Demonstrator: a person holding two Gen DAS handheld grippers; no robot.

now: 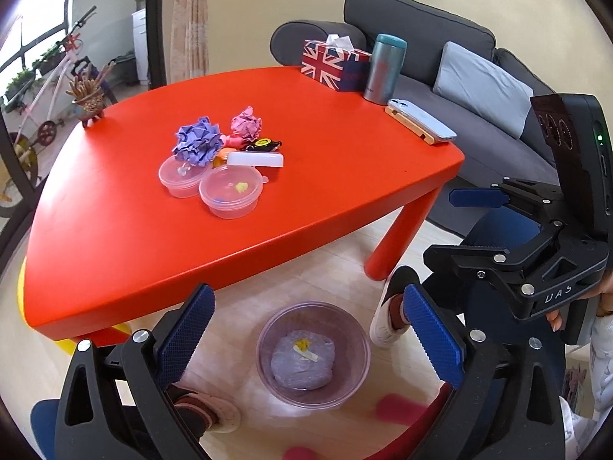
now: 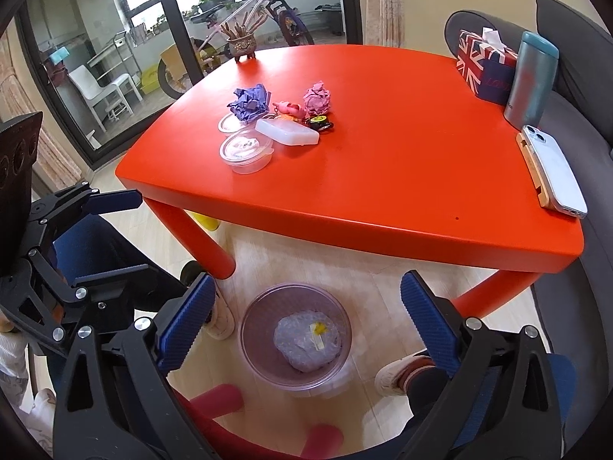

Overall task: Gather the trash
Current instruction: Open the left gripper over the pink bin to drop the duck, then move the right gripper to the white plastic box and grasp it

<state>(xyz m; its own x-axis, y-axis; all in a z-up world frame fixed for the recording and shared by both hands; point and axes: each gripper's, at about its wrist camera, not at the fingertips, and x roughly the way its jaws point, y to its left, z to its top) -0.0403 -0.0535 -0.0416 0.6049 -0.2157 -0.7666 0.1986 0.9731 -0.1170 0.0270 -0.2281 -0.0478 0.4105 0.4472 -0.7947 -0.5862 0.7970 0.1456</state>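
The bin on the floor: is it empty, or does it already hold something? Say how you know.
Not empty. The bin holds a crumpled clear plastic wad with a yellow scrap on it, seen through the open top in both views.

The purple paper wad point(image 1: 197, 143) hides part of the rear cup point(image 1: 182, 176) and an orange item beside the white lid point(image 1: 255, 160). The bin's point(image 1: 358, 368) wrapped contents are blurred, and the sofa point(image 1: 459, 115) runs off-frame.

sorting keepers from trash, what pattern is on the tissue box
A Union Jack flag pattern, red, white and blue, on the tissue box; clearest from the left wrist.
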